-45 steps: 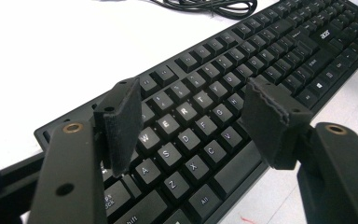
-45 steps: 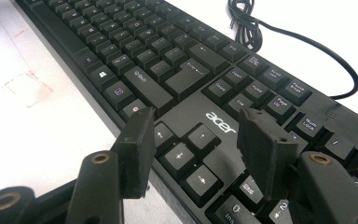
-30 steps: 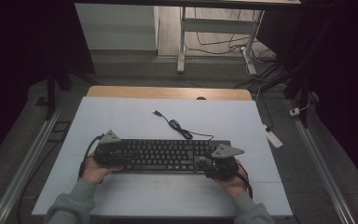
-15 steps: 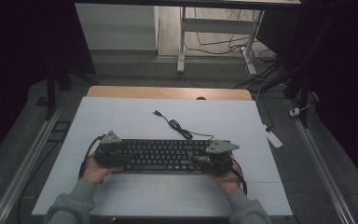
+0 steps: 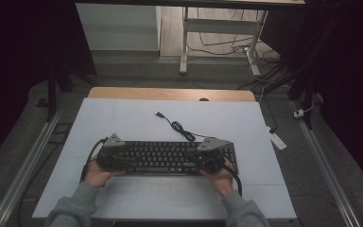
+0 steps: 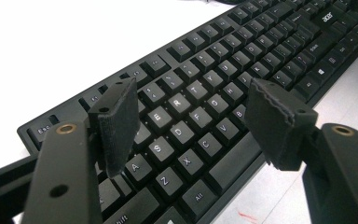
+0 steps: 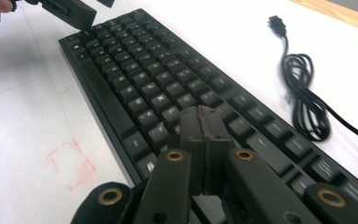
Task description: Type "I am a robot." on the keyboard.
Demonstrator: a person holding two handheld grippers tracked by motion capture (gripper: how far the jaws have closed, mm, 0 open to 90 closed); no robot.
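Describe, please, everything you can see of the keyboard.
The keyboard is black, plastic-looking, full-size, with white-lettered keys and a brand mark near its top edge. It lies flat on the white table. Its black cable trails away in a loose coil. The left gripper hovers open above its letter keys; the right gripper is shut over its keys.

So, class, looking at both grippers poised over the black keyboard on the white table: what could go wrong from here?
1. The right gripper, fingers pressed together over the black plastic keyboard, could strike two neighbouring keys at once.
2. The left gripper, fingers spread wide above the letter keys, might catch a keycap edge if lowered.
3. The black coiled cable lies loose beside the keyboard and could snag a hand crossing it.
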